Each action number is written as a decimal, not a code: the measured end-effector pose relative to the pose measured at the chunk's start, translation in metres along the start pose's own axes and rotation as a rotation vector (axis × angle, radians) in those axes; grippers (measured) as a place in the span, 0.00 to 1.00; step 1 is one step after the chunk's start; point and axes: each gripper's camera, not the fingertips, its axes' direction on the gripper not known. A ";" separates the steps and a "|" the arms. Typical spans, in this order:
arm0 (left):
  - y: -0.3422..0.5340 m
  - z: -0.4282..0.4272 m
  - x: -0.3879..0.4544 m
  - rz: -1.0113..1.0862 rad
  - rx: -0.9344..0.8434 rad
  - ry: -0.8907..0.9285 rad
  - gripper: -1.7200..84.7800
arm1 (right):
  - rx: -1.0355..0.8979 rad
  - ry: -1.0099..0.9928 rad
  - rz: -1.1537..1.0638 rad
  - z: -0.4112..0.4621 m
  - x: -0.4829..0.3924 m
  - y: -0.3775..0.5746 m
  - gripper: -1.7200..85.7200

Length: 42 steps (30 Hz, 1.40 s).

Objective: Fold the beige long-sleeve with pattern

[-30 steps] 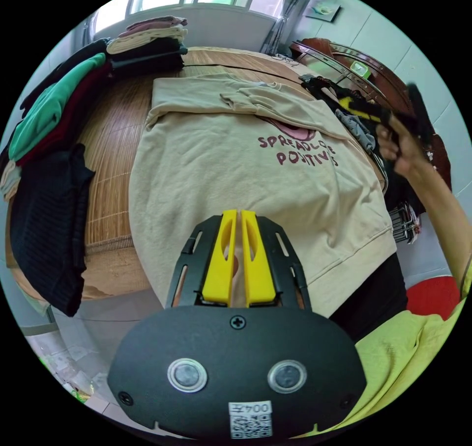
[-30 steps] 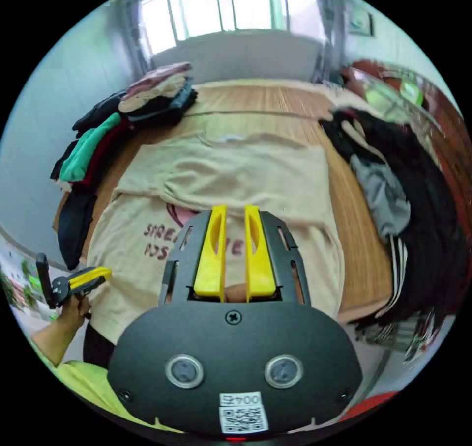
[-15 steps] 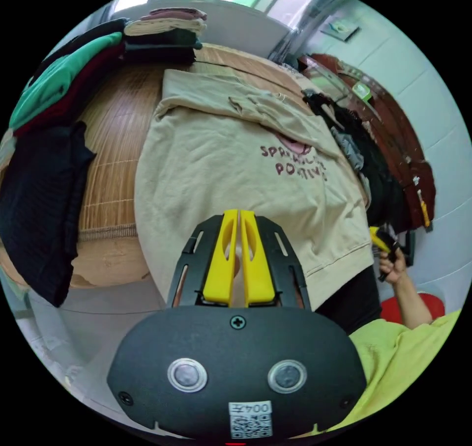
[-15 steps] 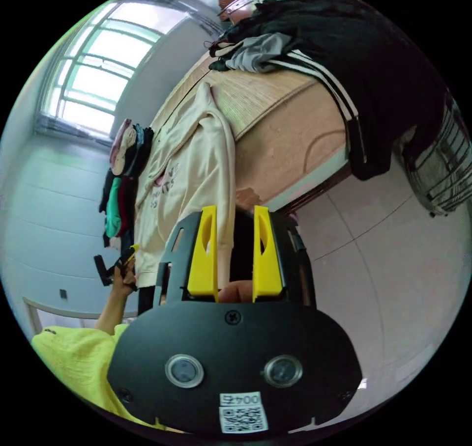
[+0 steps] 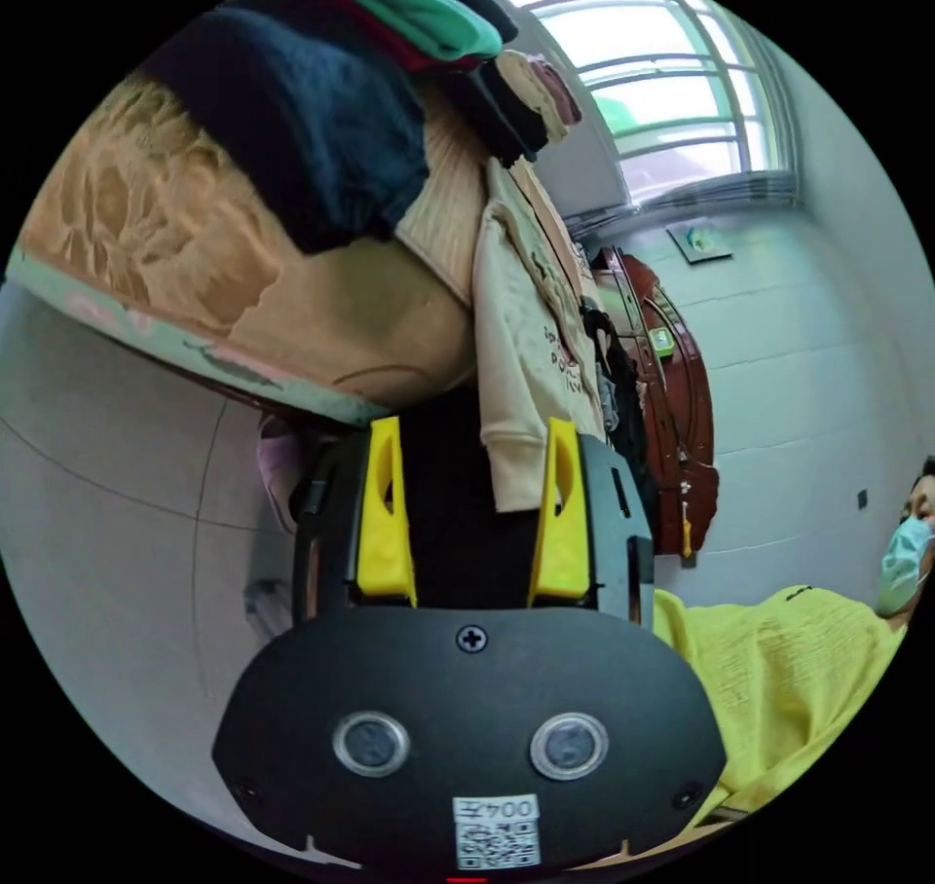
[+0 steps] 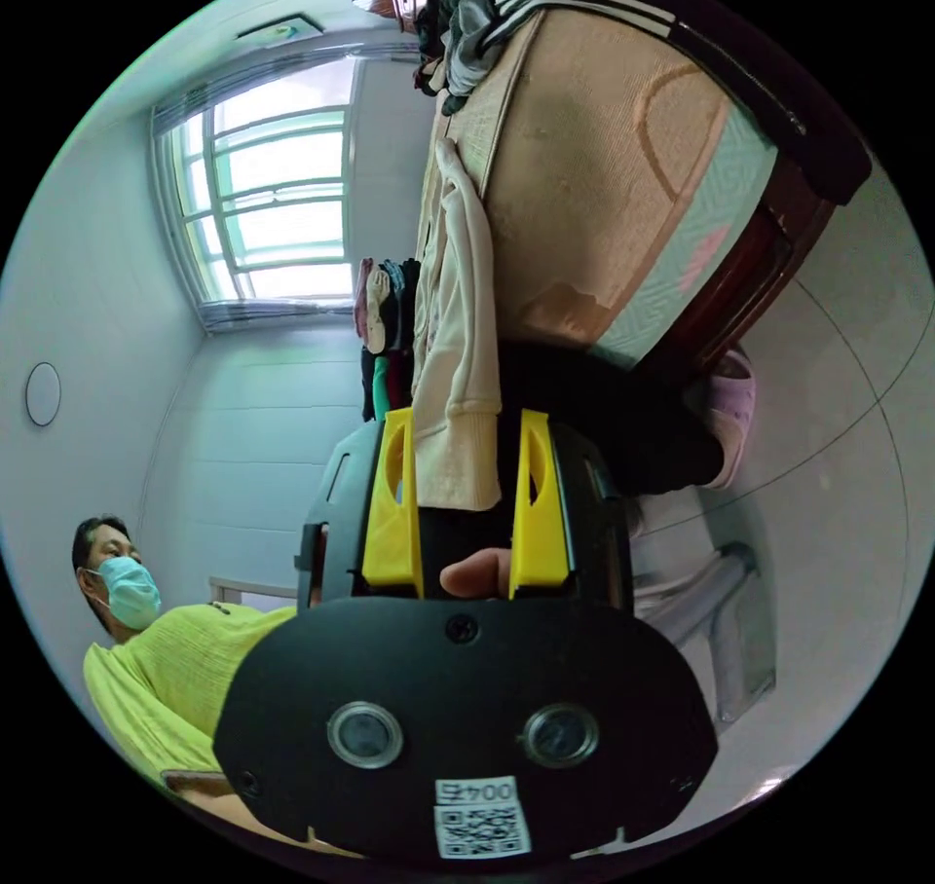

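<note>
Both pairs of fingers stand wide apart, gripping nothing. The left gripper (image 5: 472,514) has the ribbed hem of the beige long-sleeve with pattern (image 5: 526,358) hanging between its fingers; the right gripper (image 6: 458,504) frames the hem's other corner likewise. The garment lies spread on the bed (image 6: 604,202), its hem draped over the near edge, probably so both corners can be pinched together. Folded clothes (image 5: 390,37) are stacked along the bed's far-left side.

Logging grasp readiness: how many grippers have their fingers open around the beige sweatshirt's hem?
2. The left gripper straddles one corner of the beige sweatshirt's hem; the right gripper straddles the other. Neither has closed.
</note>
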 end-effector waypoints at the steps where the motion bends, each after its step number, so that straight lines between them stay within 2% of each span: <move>1: 0.013 0.005 0.007 -0.013 -0.018 0.021 0.25 | -0.005 -0.001 0.003 -0.001 0.001 -0.001 0.19; 8: 0.065 0.038 0.117 0.058 -0.037 0.166 0.25 | 0.014 -0.082 0.022 -0.019 0.003 -0.002 0.18; 11: 0.080 0.053 0.155 0.077 -0.098 0.144 0.25 | 0.071 -0.190 0.017 -0.036 0.001 -0.001 0.17; 18: 0.131 0.065 0.228 0.115 -0.184 0.147 0.24 | 0.001 -0.099 -0.037 -0.042 -0.016 -0.003 0.15; 23: 0.185 0.042 0.280 0.120 -0.159 0.101 0.15 | -0.047 -0.114 -0.094 -0.052 -0.032 -0.001 0.07; 26: 0.213 0.035 0.307 0.125 -0.140 0.203 0.10 | -0.042 -0.062 -0.136 -0.059 -0.052 0.000 0.06; 29: 0.231 0.021 0.343 0.141 -0.133 0.183 0.08 | -0.042 -0.014 -0.189 -0.066 -0.081 -0.001 0.05; 33: 0.246 -0.021 0.387 0.161 -0.089 0.174 0.06 | -0.019 0.049 -0.253 -0.083 -0.126 -0.004 0.04; 37: 0.264 -0.079 0.426 0.166 -0.031 0.250 0.05 | -0.014 0.026 -0.305 -0.103 -0.160 -0.002 0.03; 42: 0.303 -0.123 0.466 0.195 -0.047 0.280 0.04 | -0.047 0.021 -0.346 -0.126 -0.192 0.024 0.03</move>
